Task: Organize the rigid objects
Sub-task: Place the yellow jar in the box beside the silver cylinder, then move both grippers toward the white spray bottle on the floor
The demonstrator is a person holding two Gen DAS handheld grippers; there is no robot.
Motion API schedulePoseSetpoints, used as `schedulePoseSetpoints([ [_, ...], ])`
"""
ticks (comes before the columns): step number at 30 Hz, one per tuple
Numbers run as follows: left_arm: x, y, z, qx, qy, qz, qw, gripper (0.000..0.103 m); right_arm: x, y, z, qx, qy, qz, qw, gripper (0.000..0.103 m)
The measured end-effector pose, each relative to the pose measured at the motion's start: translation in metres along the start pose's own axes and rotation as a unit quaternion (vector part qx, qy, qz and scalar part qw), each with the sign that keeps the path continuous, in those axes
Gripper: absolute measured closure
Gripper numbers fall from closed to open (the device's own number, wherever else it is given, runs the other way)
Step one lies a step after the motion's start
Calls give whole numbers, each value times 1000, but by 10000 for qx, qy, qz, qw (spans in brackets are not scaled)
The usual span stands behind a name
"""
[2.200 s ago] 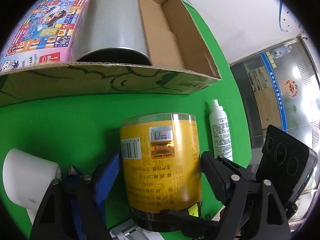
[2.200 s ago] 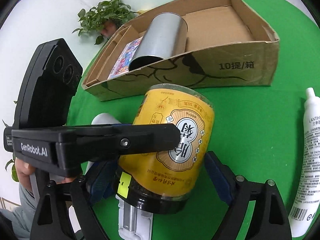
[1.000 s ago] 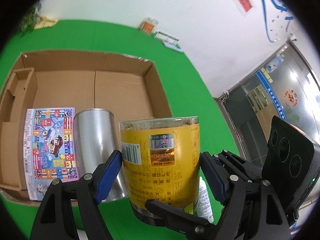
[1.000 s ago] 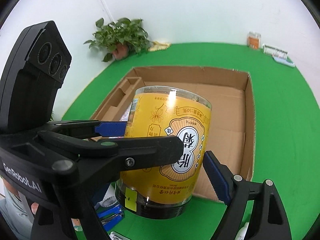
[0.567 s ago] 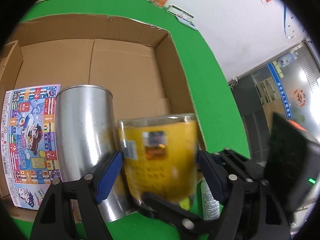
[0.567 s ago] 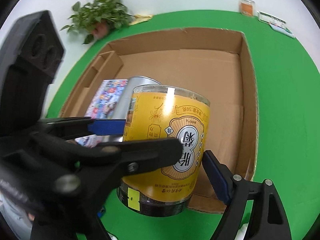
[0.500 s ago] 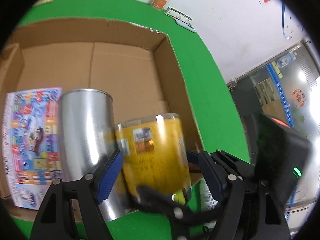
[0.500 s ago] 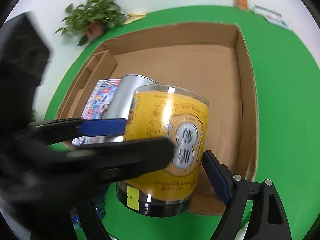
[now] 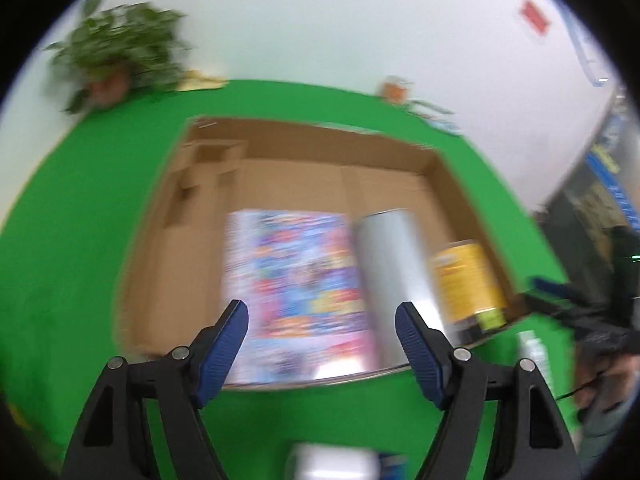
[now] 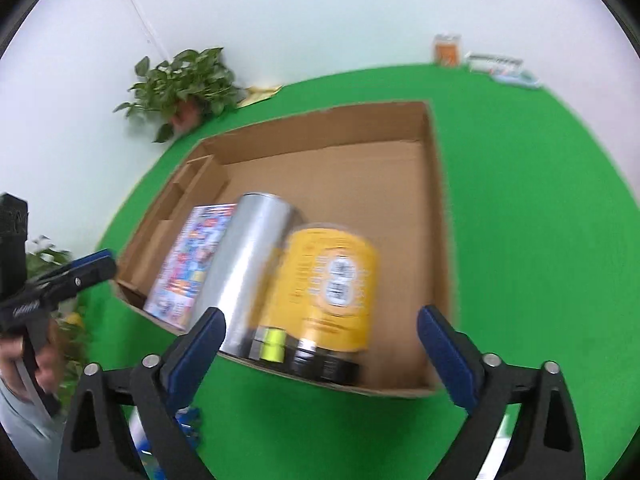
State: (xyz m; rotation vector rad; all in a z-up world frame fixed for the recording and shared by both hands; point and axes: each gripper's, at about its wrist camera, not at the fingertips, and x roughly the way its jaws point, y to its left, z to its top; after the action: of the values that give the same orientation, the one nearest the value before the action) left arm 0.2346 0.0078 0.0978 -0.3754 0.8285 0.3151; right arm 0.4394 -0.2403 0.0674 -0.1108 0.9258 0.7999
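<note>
The yellow jar (image 10: 332,292) with a black lid lies in the cardboard box (image 10: 436,208), beside the silver can (image 10: 248,272) and the colourful game box (image 10: 192,256). In the left wrist view the yellow jar (image 9: 468,280), silver can (image 9: 396,264) and game box (image 9: 296,280) lie in the cardboard box (image 9: 160,240). My right gripper (image 10: 320,344) is open and empty, just short of the box's near wall. My left gripper (image 9: 320,328) is open and empty, pulled back. Both views are motion-blurred.
A white spray bottle (image 9: 534,356) lies on the green table right of the box. A white roll (image 9: 332,462) and a blue item sit near the bottom edge. A potted plant (image 10: 184,88) stands at the back left. Small packets (image 10: 496,64) lie at the far edge.
Both grippers let go of the yellow jar, which now lies in the box beside the silver can. Both grippers have opened and drawn back and apart.
</note>
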Motion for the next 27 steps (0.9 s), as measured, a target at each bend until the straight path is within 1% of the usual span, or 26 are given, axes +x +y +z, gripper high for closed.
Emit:
schedulePoseSetpoints([
  [1, 5, 13, -5, -77, 80, 108, 9999, 28, -1, -3, -3, -18, 21, -103, 9999, 34],
  [2, 11, 23, -11, -185, 192, 105, 9996, 35, 0, -7, -6, -15, 71, -197, 9998, 44],
  [3, 17, 30, -13, -252, 304, 40, 9992, 51, 3, -10, -8, 4, 121, -269, 9996, 48],
  [4, 25, 32, -20, -243, 511, -129, 9983, 58, 15, -18, -14, 40, 260, -405, 9988, 59],
  [5, 29, 30, -25, -209, 630, -248, 9975, 63, 15, -18, -14, 40, 260, -405, 9988, 73],
  [6, 29, 27, -29, -161, 600, -266, 9977, 63, 20, -23, -13, 64, 346, -473, 9983, 80],
  [7, 28, 25, -31, -132, 536, -204, 9983, 63, 27, -28, -16, 97, 409, -583, 9974, 97],
  [8, 28, 27, -31, -163, 558, -200, 9981, 64, 31, -32, -19, 127, 441, -687, 9966, 103],
  [9, 27, 27, -31, -233, 608, -217, 9976, 67, 29, -34, -21, 137, 347, -777, 9963, 103],
  [11, 28, 29, -30, -362, 741, -249, 9963, 71, 30, -37, -21, 207, 344, -778, 9962, 103],
  [13, 29, 22, -31, -335, 785, -271, 9960, 72, 32, -40, -21, 228, 342, -832, 9957, 103],
  [15, 29, 21, -33, -277, 736, -252, 9966, 72, 33, -39, -21, 218, 329, -903, 9951, 103],
  [16, 29, 20, -32, -256, 652, -211, 9973, 72, 34, -39, -21, 220, 330, -911, 9951, 103],
  [18, 24, 19, -33, -234, 539, -2, 9983, 72, 34, -34, -22, 208, 347, -879, 9953, 102],
  [19, 20, 18, -35, -191, 443, 67, 9988, 72, 32, -31, -23, 170, 323, -866, 9956, 99],
  [20, 13, 16, -35, -121, 298, 104, 9994, 70, 25, -26, -26, 111, 250, -899, 9956, 91],
  [21, 5, 12, -36, -29, 127, 149, 9998, 61, 18, -25, -27, 78, 189, -892, 9958, 84],
  [22, -6, 6, -37, 98, -103, 243, 9996, 54, 7, -20, -31, 80, 80, -839, 9964, 60],
  [23, -16, 1, -38, 186, -299, 324, 9989, 32, -11, -14, -38, 92, -190, -690, 9974, 27],
  [24, -27, -3, -40, 267, -546, 412, 9973, 16, -25, -11, -44, 79, -405, -601, 9973, 12],
  [25, -43, -10, -45, 363, -978, 502, 9933, 16, -43, -6, -53, 40, -754, -492, 9959, 0],
  [26, -51, -12, -48, 413, -1186, 514, 9907, 15, -60, -2, -65, -24, -1116, -437, 9928, 1],
  [27, -61, -17, -51, 471, -1395, 519, 9877, 14, -70, 1, -74, -96, -1276, -427, 9909, 1],
])
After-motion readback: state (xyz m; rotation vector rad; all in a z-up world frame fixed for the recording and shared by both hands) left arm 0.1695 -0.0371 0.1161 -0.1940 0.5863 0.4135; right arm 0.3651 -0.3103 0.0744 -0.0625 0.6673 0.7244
